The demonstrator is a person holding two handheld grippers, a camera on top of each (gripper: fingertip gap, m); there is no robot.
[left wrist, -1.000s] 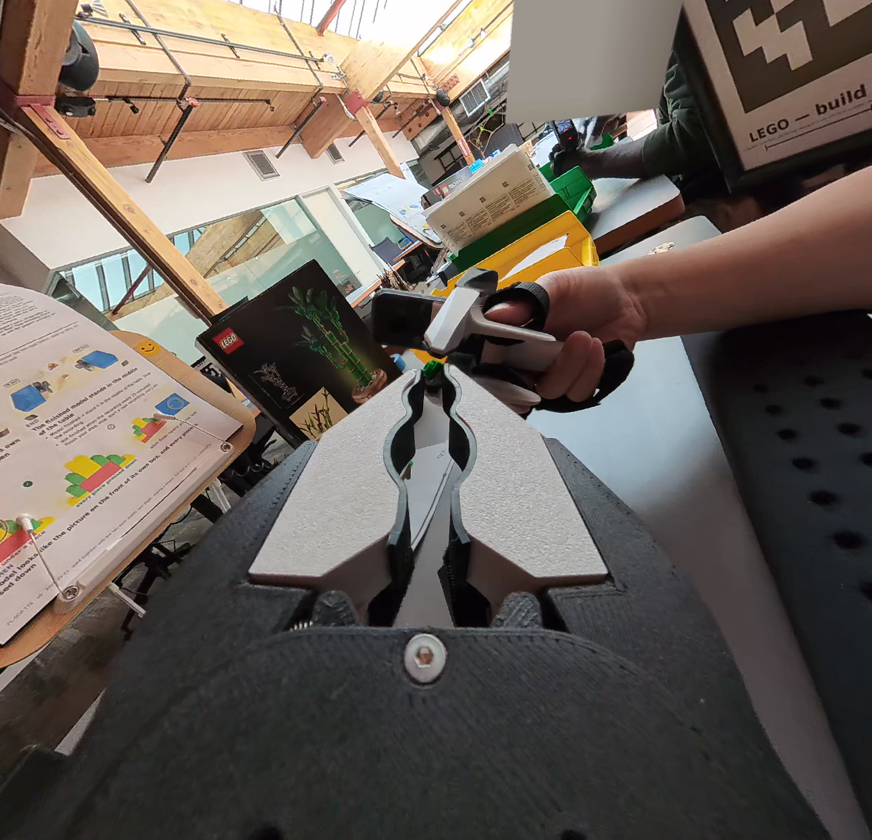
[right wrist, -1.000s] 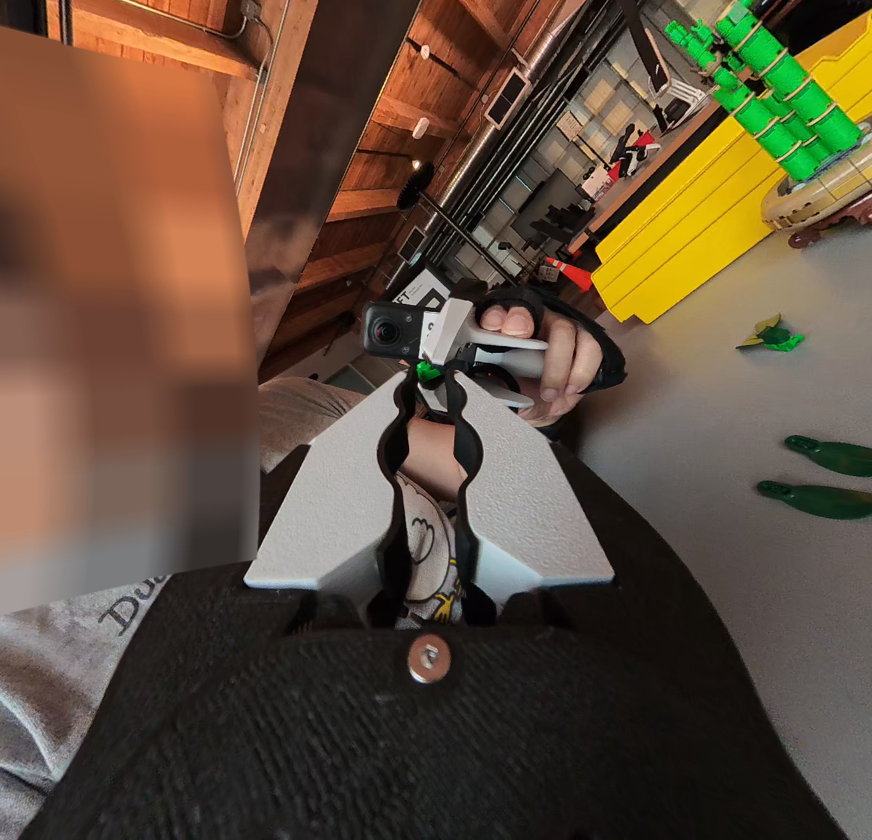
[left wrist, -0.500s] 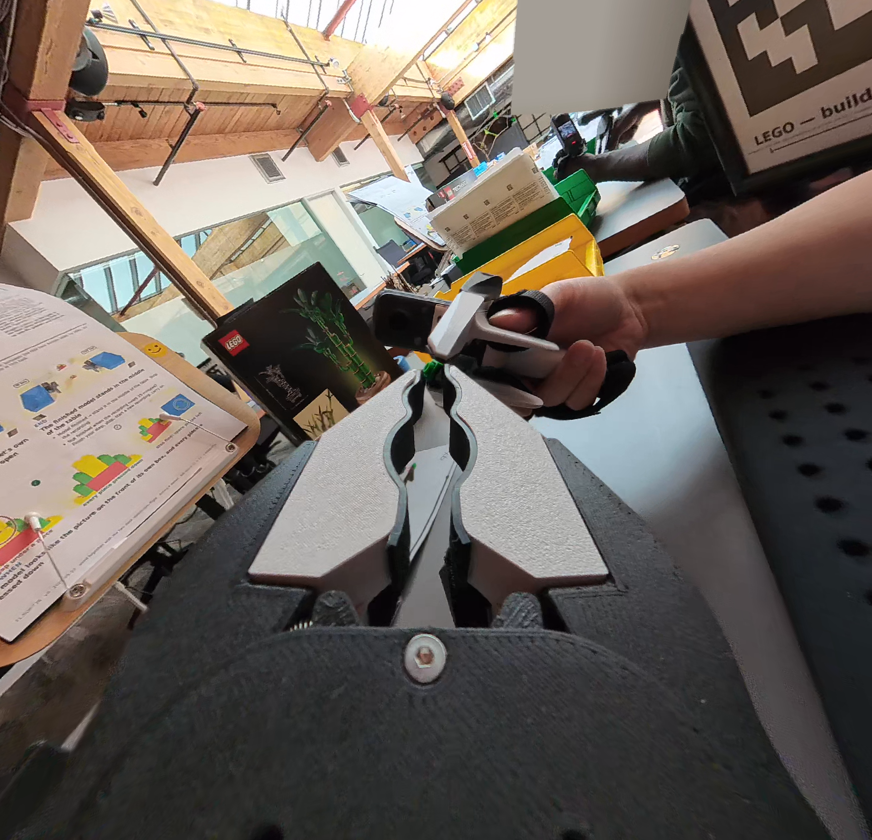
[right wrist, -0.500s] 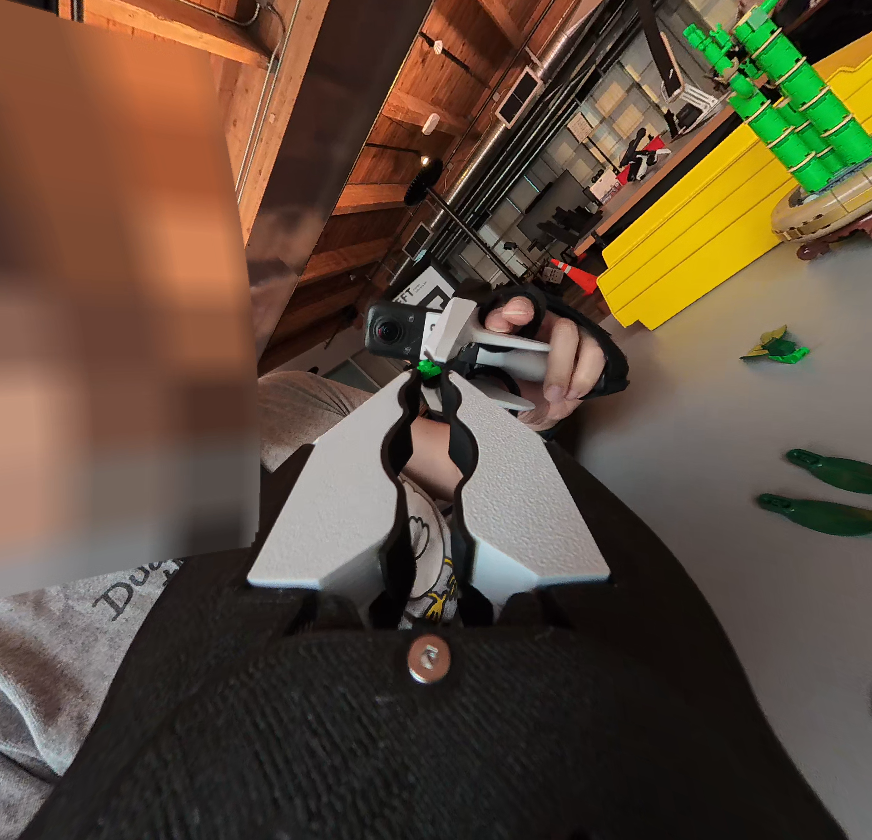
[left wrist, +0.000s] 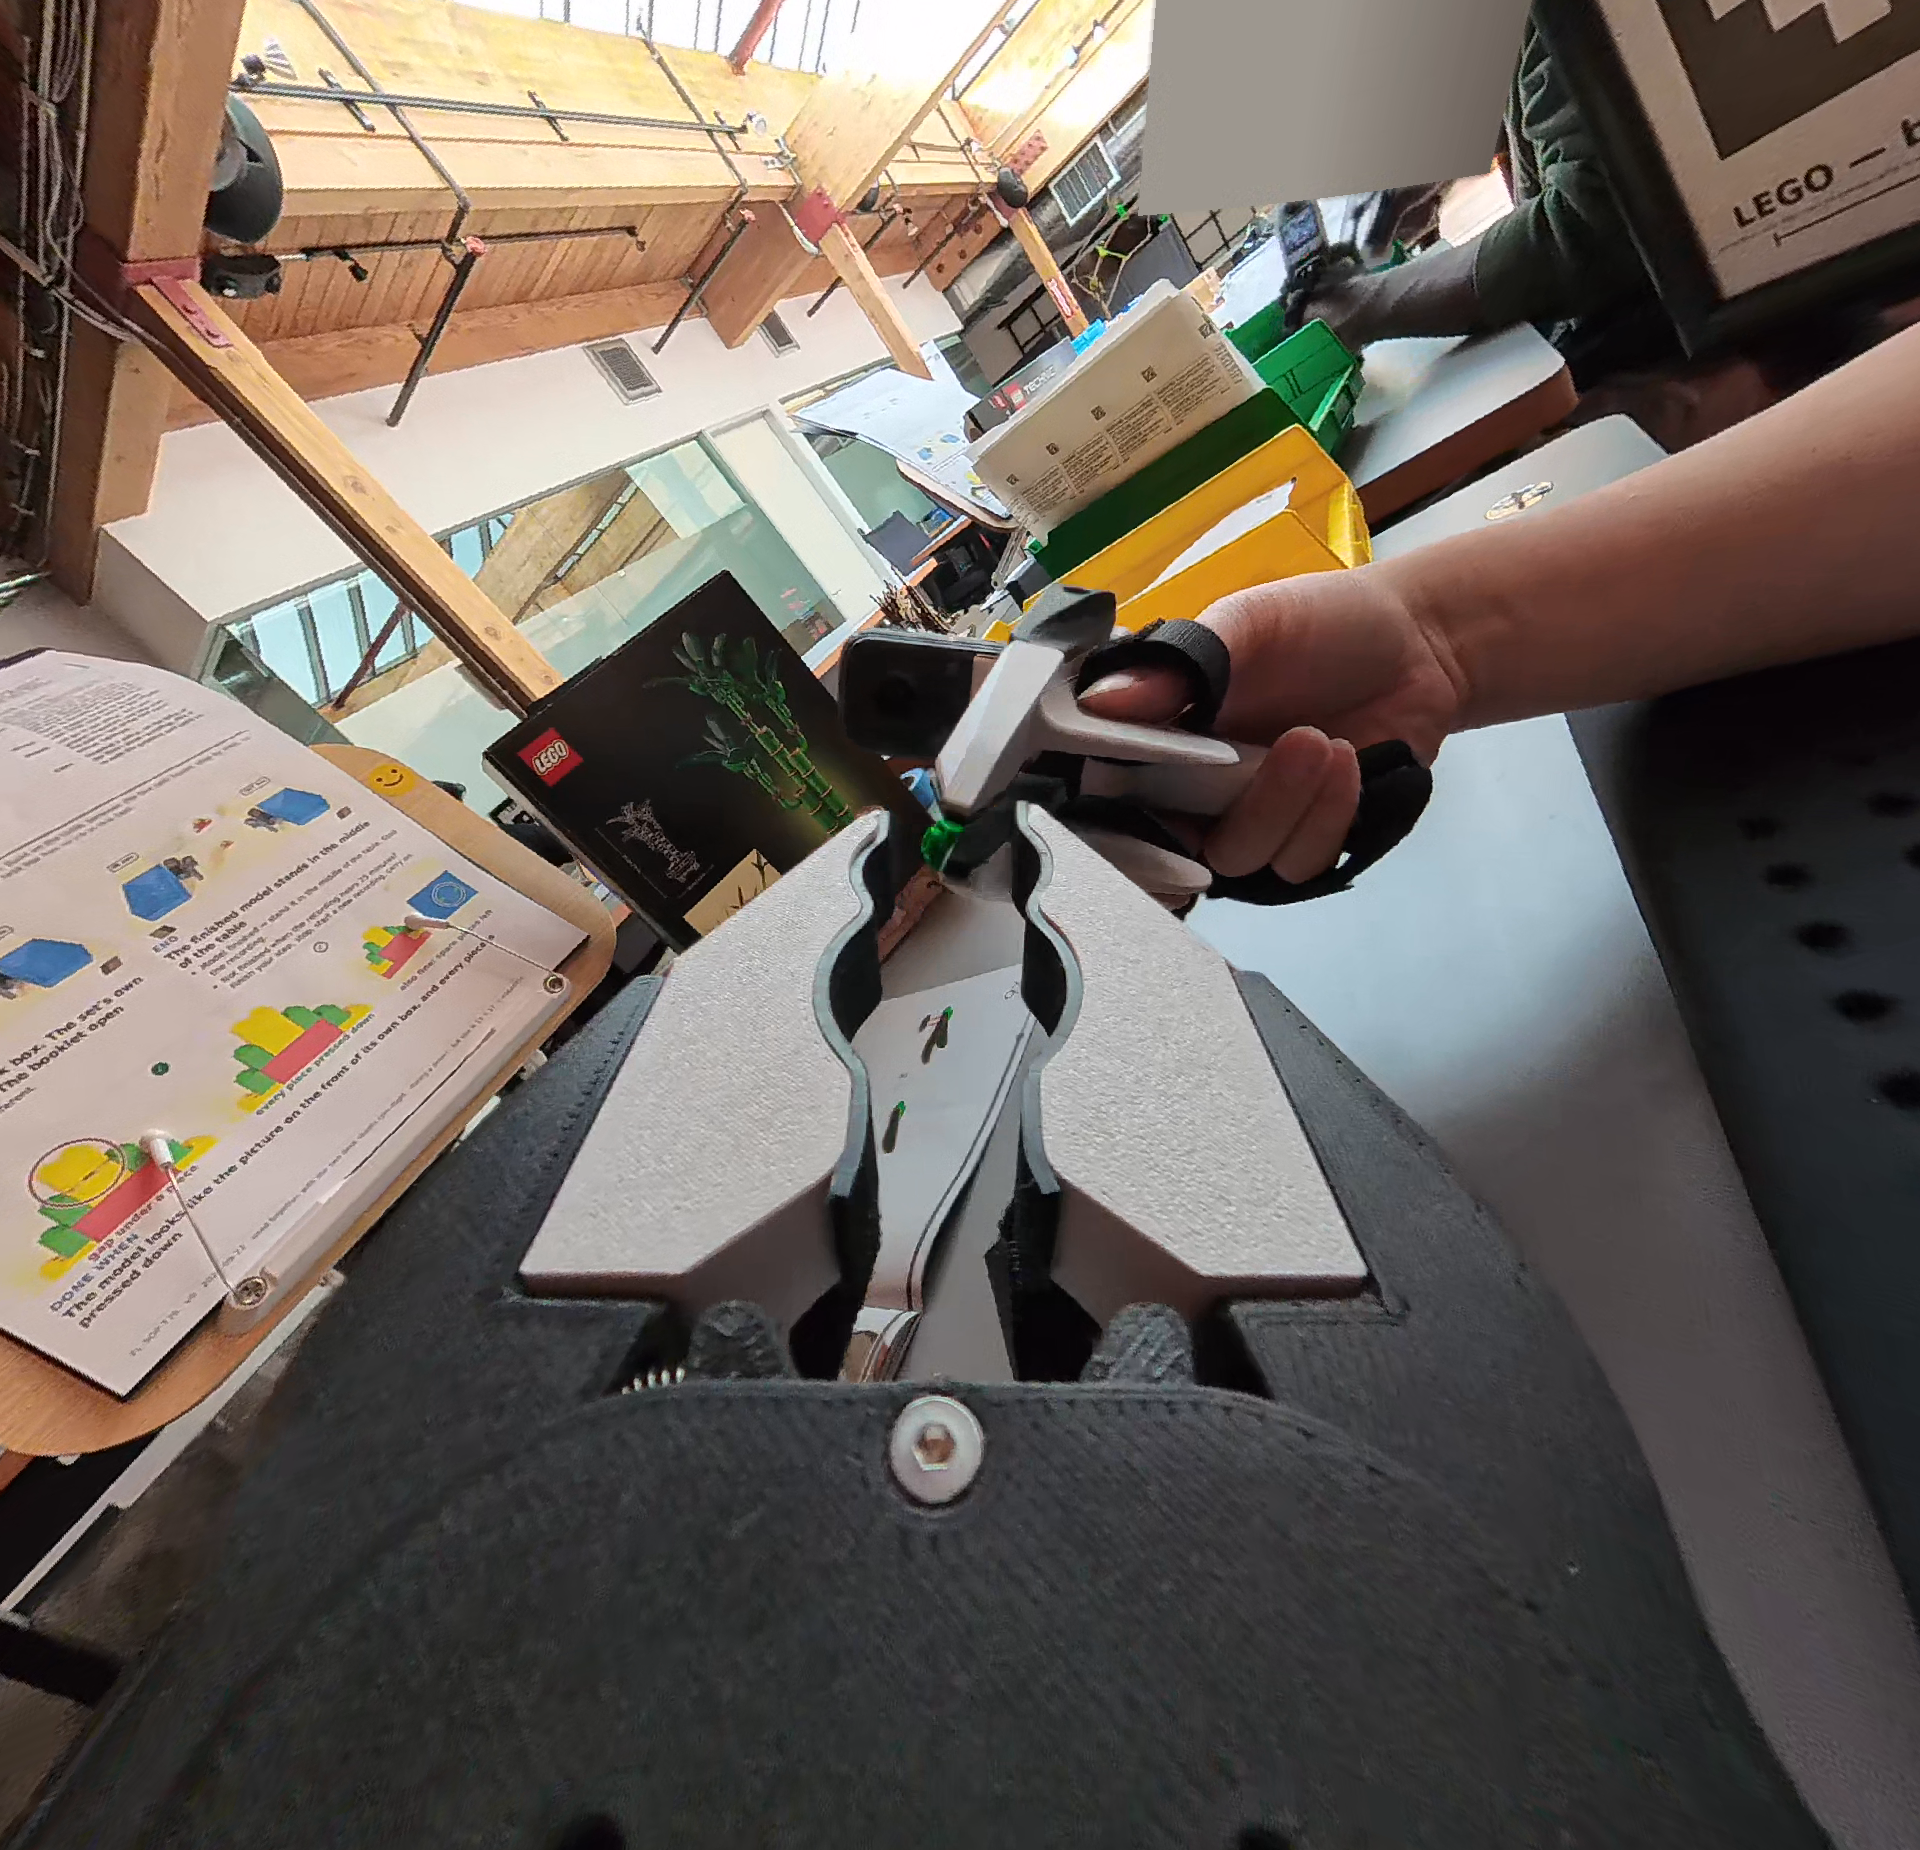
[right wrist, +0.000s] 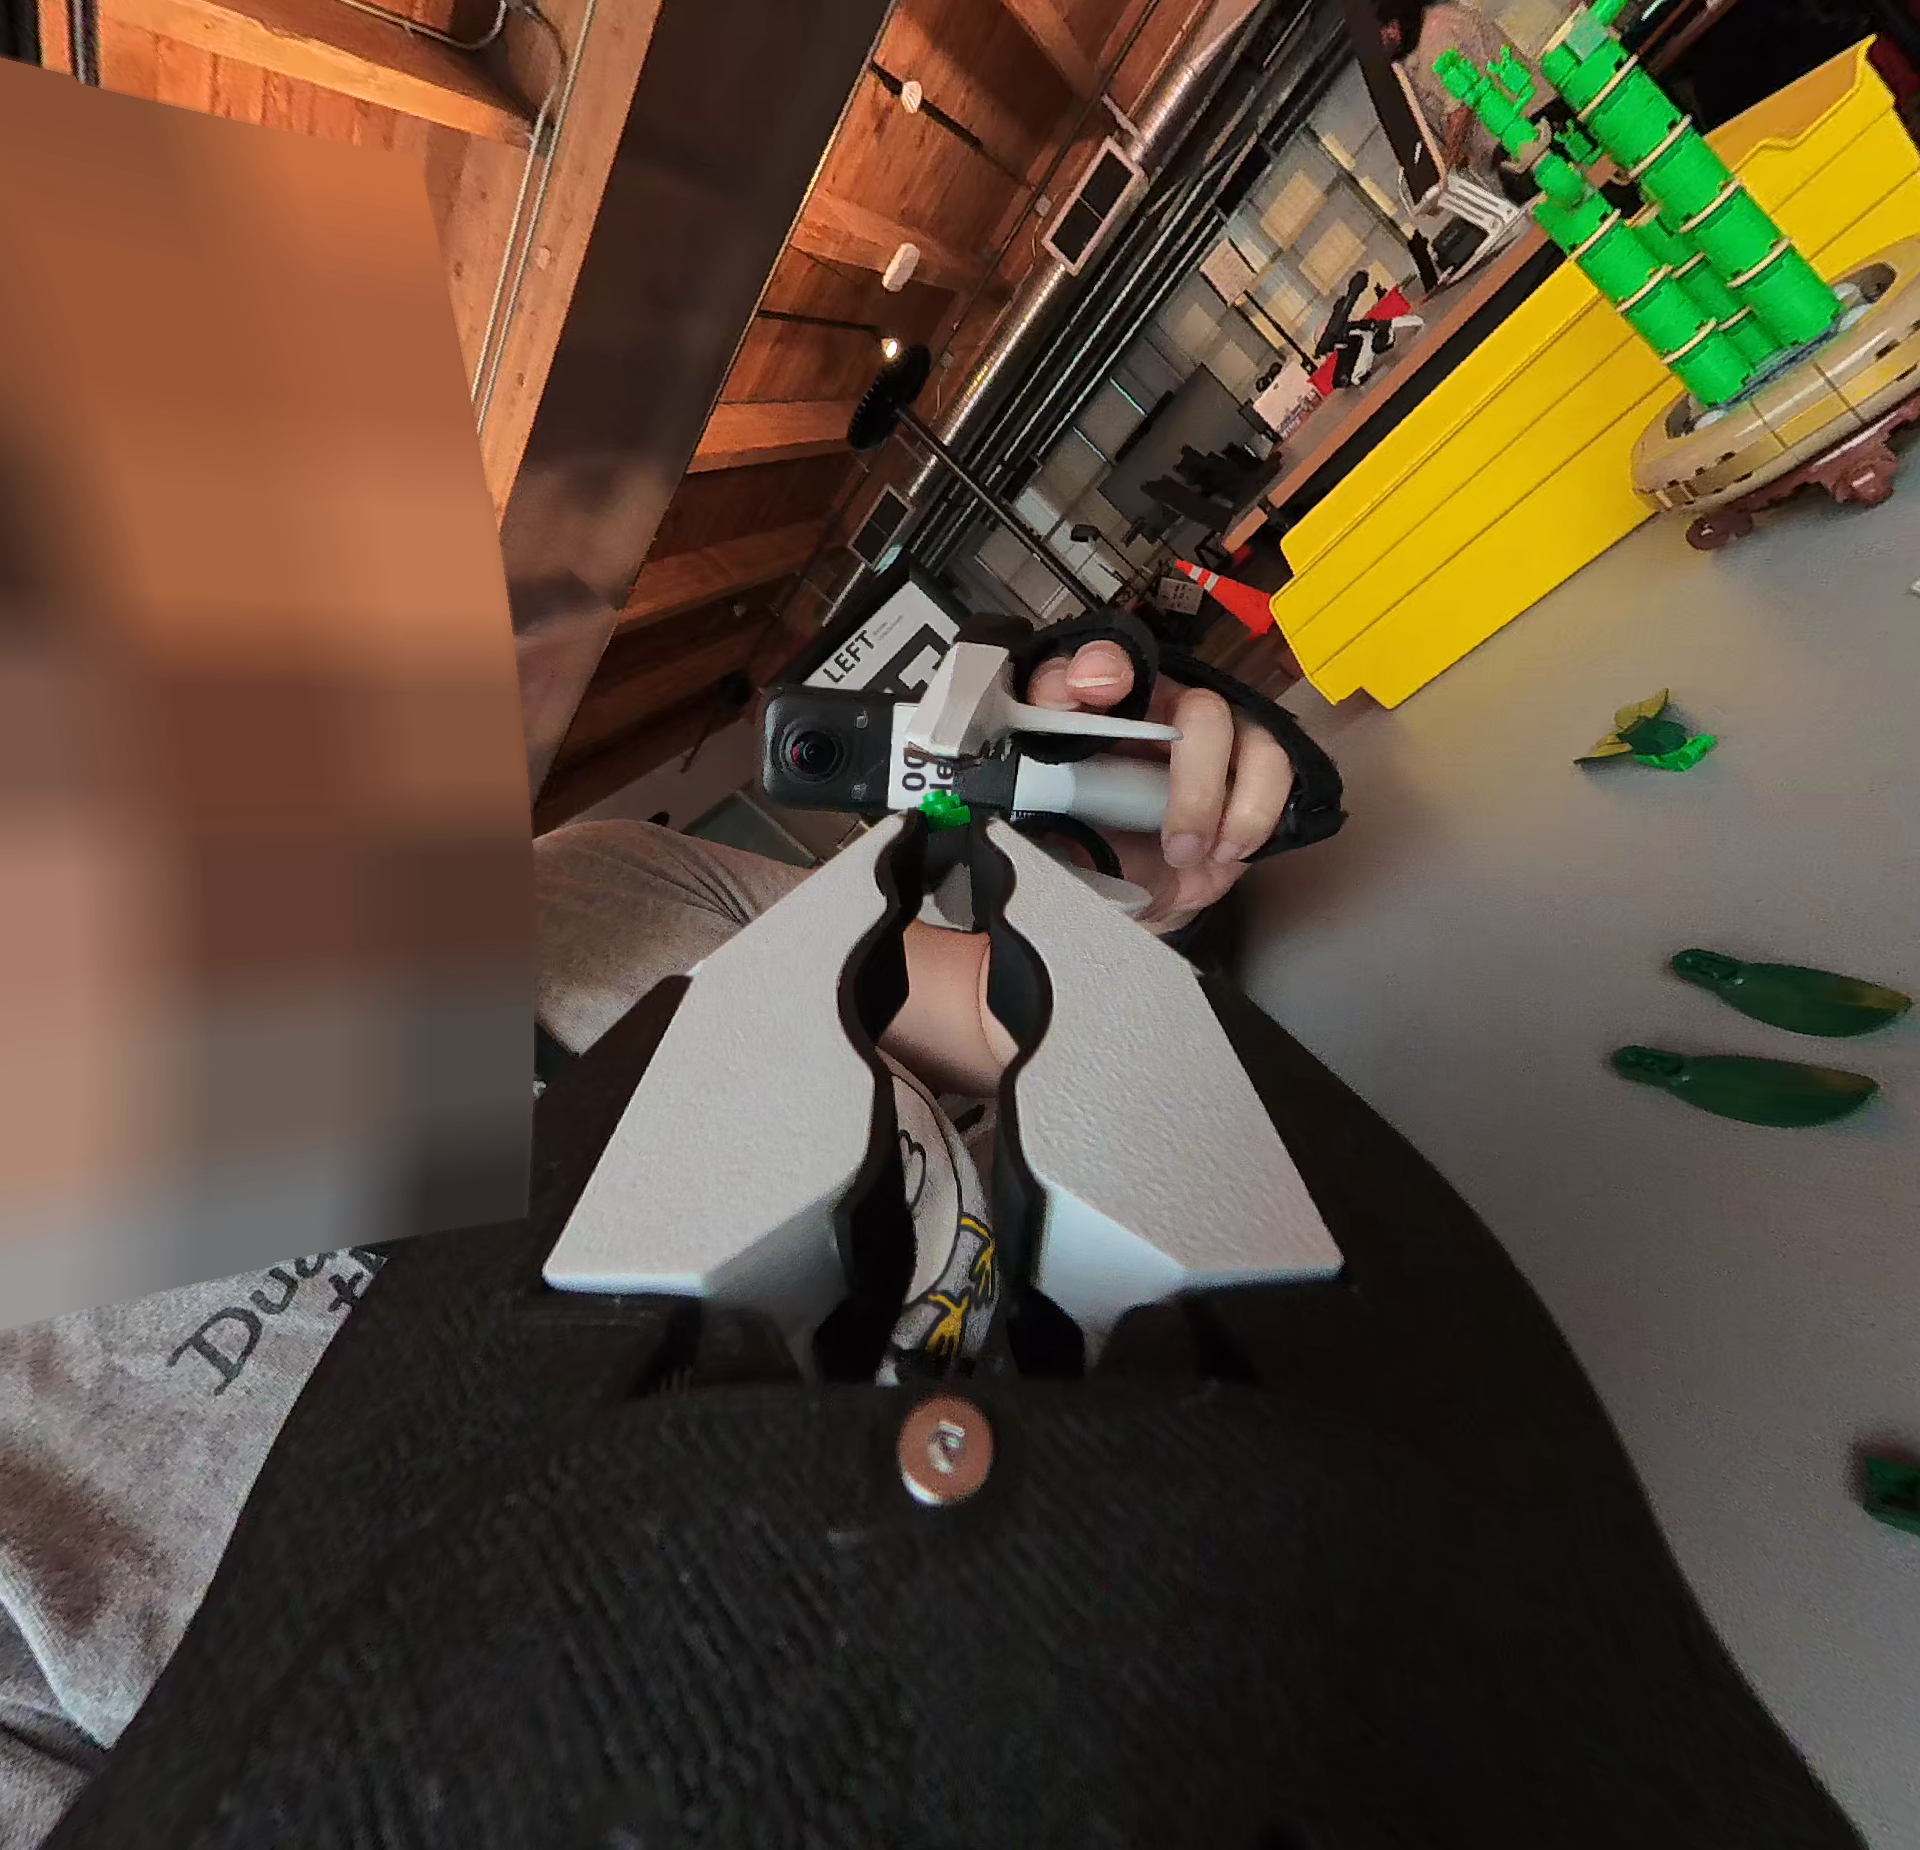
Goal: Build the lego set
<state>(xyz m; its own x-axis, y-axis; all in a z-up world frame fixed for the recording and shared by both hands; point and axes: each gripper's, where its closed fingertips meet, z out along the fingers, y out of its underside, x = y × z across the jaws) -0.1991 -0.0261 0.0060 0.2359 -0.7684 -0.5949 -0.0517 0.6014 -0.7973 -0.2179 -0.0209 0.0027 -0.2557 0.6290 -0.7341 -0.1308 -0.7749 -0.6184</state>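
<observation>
The left gripper (left wrist: 948,844) and right gripper (right wrist: 940,826) meet tip to tip above the bench (right wrist: 1558,1281), each closed on the same small green piece (left wrist: 938,844), which sits at 12 o'clock from both. Its shape and long axis are mostly hidden by the fingertips. The bamboo model (right wrist: 1683,252) stands at 1 o'clock from the right gripper, well apart; two dark green leaves (right wrist: 1766,1052) lie at 3 o'clock.

Open workshop loft: timber beams (left wrist: 488,190), yellow bins (right wrist: 1558,470), worktables (left wrist: 1455,398)
</observation>
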